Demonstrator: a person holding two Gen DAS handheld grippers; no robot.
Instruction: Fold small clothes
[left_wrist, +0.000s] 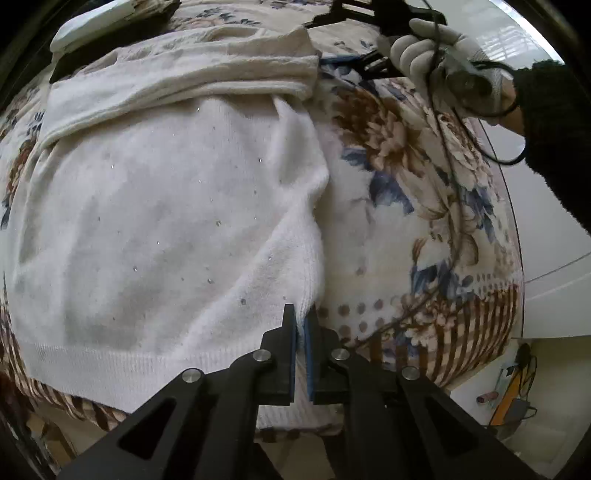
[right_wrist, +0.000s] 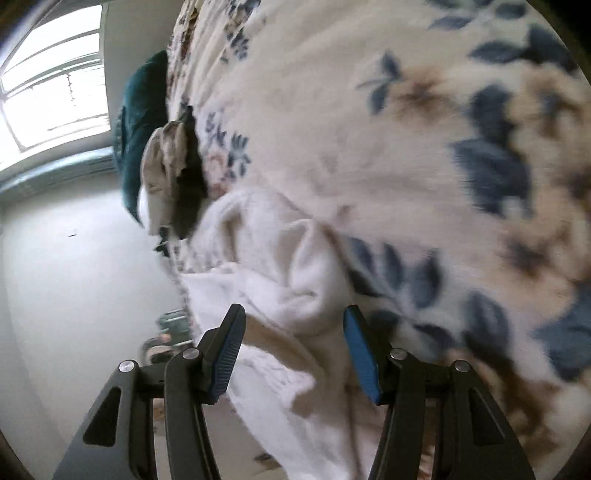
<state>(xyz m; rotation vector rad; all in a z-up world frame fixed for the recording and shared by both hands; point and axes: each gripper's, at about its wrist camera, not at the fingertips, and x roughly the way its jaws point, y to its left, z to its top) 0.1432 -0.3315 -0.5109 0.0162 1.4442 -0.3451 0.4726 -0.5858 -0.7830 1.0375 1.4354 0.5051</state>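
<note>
A white knit sweater (left_wrist: 155, 206) lies flat on a floral blanket (left_wrist: 406, 177), with a sleeve folded across its top (left_wrist: 192, 77). My left gripper (left_wrist: 300, 314) is shut on the sweater's lower right hem corner. In the left wrist view my right gripper (left_wrist: 365, 62) is held by a gloved hand (left_wrist: 436, 48) just past the sweater's upper right corner. In the right wrist view my right gripper (right_wrist: 293, 321) is open, and a bunched white cuff of the sweater (right_wrist: 310, 280) lies just ahead between the fingers, not clamped.
A dark object with a white piece on it (left_wrist: 96, 33) lies at the blanket's far left. A teal cushion (right_wrist: 138, 122) and a crumpled grey cloth (right_wrist: 170, 162) sit beyond the sweater. A window (right_wrist: 51, 85) and pale floor (left_wrist: 554, 258) lie beyond the blanket's edge.
</note>
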